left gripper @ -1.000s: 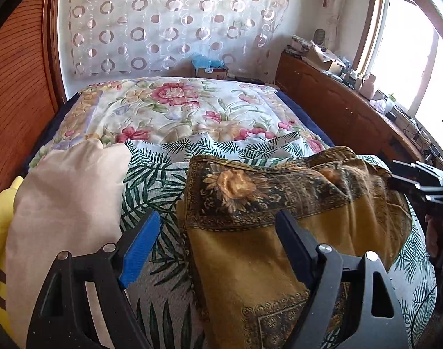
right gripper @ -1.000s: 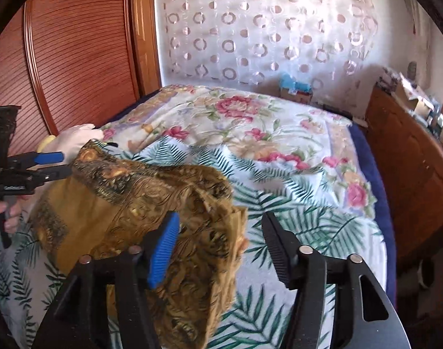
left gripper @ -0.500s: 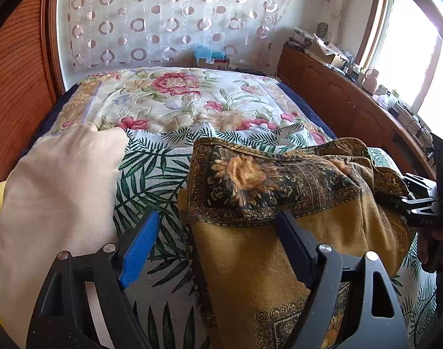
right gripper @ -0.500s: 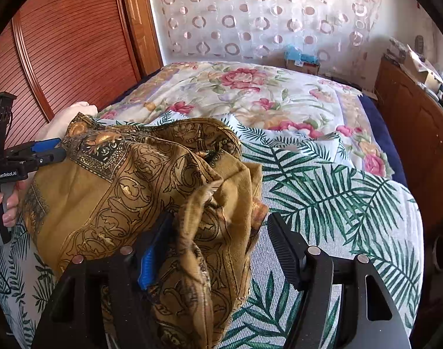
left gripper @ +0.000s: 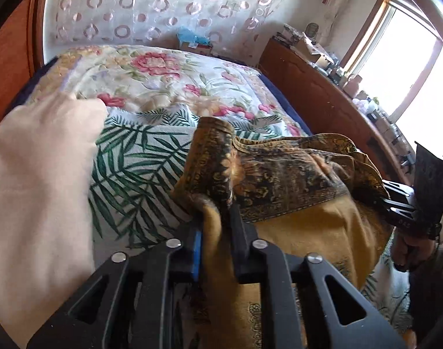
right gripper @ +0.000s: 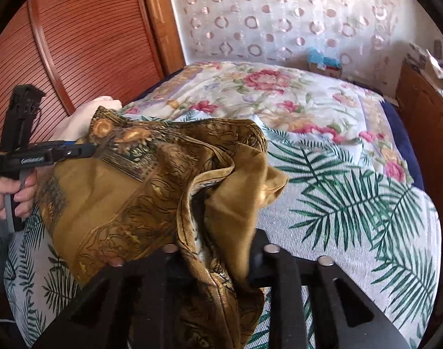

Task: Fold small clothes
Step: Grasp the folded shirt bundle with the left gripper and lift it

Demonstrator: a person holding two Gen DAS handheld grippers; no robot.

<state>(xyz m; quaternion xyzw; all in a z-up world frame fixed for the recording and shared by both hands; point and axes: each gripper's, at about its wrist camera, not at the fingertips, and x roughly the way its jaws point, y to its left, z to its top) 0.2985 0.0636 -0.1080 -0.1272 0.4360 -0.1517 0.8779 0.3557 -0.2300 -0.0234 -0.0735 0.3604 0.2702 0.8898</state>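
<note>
— Sunlight pours through the window (left gripper: 419, 67) onto that bed (right gripper: 352, 192); palm-leaf sheet near us, flowered quilt (right gripper: 268, 93) beyond it, ring-patterned curtain (right gripper: 279, 14) at the head.

— And the garment?

— Mustard-gold printed cloth (right gripper: 128, 192), dark ornate border, lying bunched on the palm sheet. The left gripper (left gripper: 215, 224) is clamped on its near-left edge; you can see fabric squeezed between the blue pad and the black finger. The right gripper (right gripper: 218, 250) has its fingers drawn together around a thick wad at the other side, cloth spilling over the linkage.

— So both corners are held. What makes this go well?

— My guess: raise both hands level and pull gently apart so the crumpled middle hangs flat before folding. That right-hand bunch looks like several layers, so the fold could come out lopsided unless it's shaken loose.

— Anything in the way?

— A cream pillow (left gripper: 38, 197) sits just beside the cloth on the left; I'd keep the fold clear of it. Louvred wooden doors (right gripper: 76, 43) stand on that side, a cluttered wooden dresser (left gripper: 332, 87) runs under the window, and a blue box (right gripper: 323, 58) rests past the quilt.
</note>
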